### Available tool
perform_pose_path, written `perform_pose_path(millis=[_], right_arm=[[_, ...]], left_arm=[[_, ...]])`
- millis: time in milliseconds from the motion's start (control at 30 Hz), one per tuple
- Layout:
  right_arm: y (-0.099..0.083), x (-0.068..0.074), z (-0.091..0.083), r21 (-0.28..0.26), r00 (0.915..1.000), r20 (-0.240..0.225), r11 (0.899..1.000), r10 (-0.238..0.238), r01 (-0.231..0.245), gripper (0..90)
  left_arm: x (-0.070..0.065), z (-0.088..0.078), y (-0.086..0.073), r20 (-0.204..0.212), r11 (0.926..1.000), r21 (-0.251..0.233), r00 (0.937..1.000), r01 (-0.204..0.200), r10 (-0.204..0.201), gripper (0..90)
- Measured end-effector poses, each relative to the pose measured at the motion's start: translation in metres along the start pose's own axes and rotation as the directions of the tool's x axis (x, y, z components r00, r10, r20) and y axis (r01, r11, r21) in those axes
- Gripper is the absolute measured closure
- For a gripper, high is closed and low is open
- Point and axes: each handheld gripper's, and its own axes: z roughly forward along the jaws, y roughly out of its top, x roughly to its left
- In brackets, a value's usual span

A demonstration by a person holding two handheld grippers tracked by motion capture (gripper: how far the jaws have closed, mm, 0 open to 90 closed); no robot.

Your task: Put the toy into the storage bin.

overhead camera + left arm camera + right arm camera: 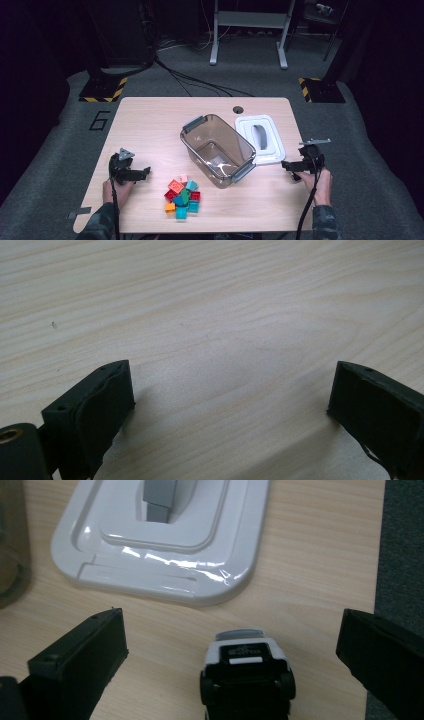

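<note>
So on the left, the left hand-held gripper (146, 172) sits low over the bare desk (150, 120) with its jaws spread wide and nothing between them; in the left gripper view it's just wood grain. Just right of it, near the front edge, is the pile of toy bricks (183, 195), red, teal, orange, green and a pinkish one, all touching in a loose heap. My guess is they're light, hard plastic, a bit slick on the sides, so I'd pinch one across two flat faces from the edge of the heap, not the studs. Behind them in the middle of the desk is the clear storage box (218, 149), open, looks empty, with grey latches at both ends; stiff but probably light enough to skid if bumped. Its white lid (261, 138) lies flat just to the right of it, touching or nearly so, grey handle up. Far right, the right hand-held gripper (285, 165) is also wide open, holding nothing, pointed toward the lid's near edge. The right gripper view shows a small label on the gripper body, too blurry to read. There's a "6" marked on the floor (99, 120) off the left side of the desk.
</note>
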Motion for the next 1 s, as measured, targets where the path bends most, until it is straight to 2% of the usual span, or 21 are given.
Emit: perform_pose_path(millis=[67,200,367,433,500,633,833,1000], right_arm=[[-0.005,-0.003,0.001,0.01,0.9999,0.003,1.0,0.017,-0.017,0.3],[-0.014,-0.01,0.002,-0.018,0.9999,-0.011,1.0,-0.001,0.0,14.6],[-0.02,-0.012,0.001,-0.004,0.9993,-0.034,1.0,0.015,-0.015,27.6],[-0.02,-0.013,-0.001,-0.022,0.9996,-0.029,1.0,0.001,-0.001,33.0],[-0.02,-0.011,-0.002,-0.018,0.9995,-0.031,1.0,0.006,-0.006,35.9],[-0.022,-0.01,0.001,0.002,0.9997,-0.014,1.0,-0.02,0.02,38.6],[-0.029,-0.014,0.004,0.003,0.9998,-0.019,1.0,0.006,-0.006,46.0],[-0.029,-0.012,0.002,0.004,0.9999,-0.012,1.0,0.007,-0.007,47.0]], left_arm=[[0.0,0.0,0.0,0.0,1.0,0.0,1.0,0.0,0.0,4.3],[0.0,0.0,0.0,0.0,1.0,0.0,1.0,0.0,0.0,4.3],[0.0,0.0,0.0,0.0,1.0,0.0,1.0,0.0,0.0,4.3],[0.0,0.0,0.0,0.0,1.0,0.001,1.0,-0.001,0.001,4.3],[0.0,0.0,0.0,0.0,1.0,0.0,1.0,-0.001,0.001,4.3],[0.0,0.0,0.0,0.0,1.0,0.0,1.0,0.0,0.0,4.3],[0.0,0.0,0.0,0.0,1.0,0.0,1.0,0.0,0.0,4.3],[0.0,0.0,0.0,0.0,1.0,0.0,1.0,0.0,0.0,4.3]])
